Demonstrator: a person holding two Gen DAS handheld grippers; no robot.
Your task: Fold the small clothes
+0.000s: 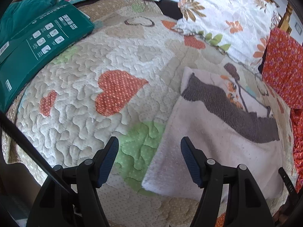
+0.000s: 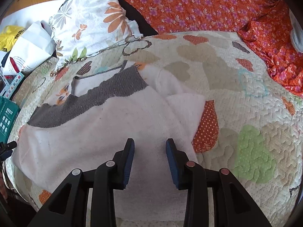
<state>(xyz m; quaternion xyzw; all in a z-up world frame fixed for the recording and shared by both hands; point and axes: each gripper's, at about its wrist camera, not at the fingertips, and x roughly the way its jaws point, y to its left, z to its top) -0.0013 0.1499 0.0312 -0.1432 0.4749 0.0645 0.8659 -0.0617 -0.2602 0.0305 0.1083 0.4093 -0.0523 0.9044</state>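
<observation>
A small white garment with a grey knit band [image 1: 217, 132] lies folded over on the quilted bedspread [image 1: 75, 98]. In the left wrist view my left gripper [image 1: 149, 145] is open and empty, hovering over the quilt at the garment's left edge. In the right wrist view the same garment [image 2: 106, 130] fills the centre, with a white sleeve [image 2: 187, 106] folded out to the right. My right gripper [image 2: 150, 145] is open and empty just above the garment's near part.
A green box [image 1: 37, 45] lies at the quilt's far left. A floral pillow [image 1: 227, 19] sits at the head of the bed. Orange flowered fabric [image 2: 208, 5] lies along the right side. White bags [image 2: 28, 45] and a yellow bag [image 2: 9, 36] lie beyond the pillow.
</observation>
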